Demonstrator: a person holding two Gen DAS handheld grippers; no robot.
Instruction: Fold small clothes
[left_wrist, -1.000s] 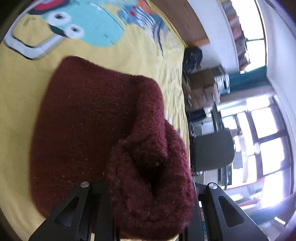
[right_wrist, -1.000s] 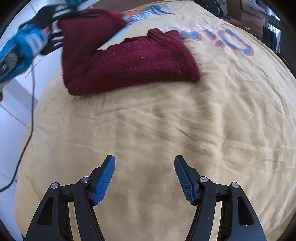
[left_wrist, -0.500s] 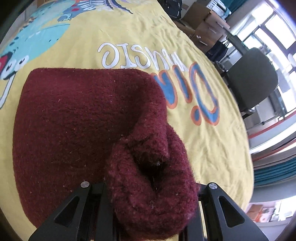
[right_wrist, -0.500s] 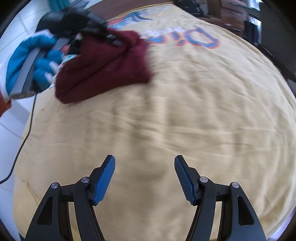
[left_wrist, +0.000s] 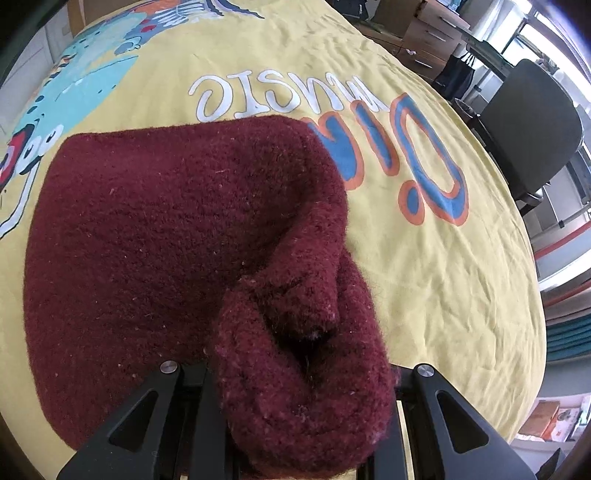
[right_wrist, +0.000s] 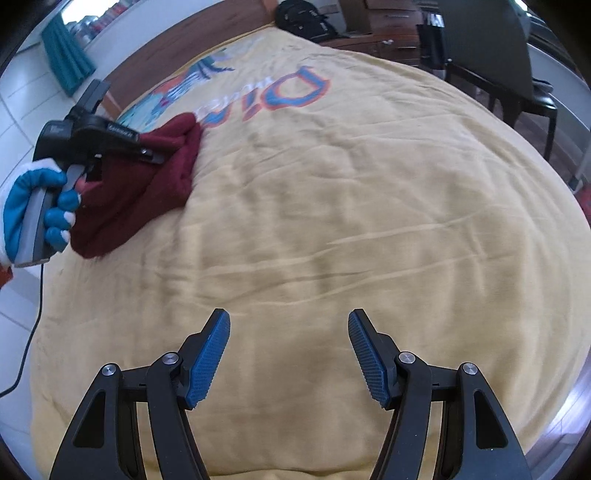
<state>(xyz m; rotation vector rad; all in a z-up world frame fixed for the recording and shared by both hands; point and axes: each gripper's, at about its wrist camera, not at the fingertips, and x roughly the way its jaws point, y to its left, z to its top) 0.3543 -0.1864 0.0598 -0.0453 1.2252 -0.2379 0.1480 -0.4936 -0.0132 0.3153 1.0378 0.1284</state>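
1. On the yellow printed sheet lies a dark red knitted garment, and the left wrist view shows it from very close; its near edge is bunched into a thick roll that rises between the two black arms of the left gripper.
2. From this view the fingertips of the left gripper are hidden by the wool, so only the outer black arms are visible; the jaws are clamped on the rolled edge of the garment.
3. Only the right wrist view shows the left gripper from outside: a hand in a blue and white glove holds its handle at the left edge of the bed, and its black fingers press on the garment, which lies near the printed letters of the sheet.
4. The right gripper hovers over a bare, wrinkled part of the sheet, well apart from the garment; its jaws stand wide apart, and nothing is between the blue ribbed pads.
5. A dark office chair beside the bed is clear in the left wrist view.
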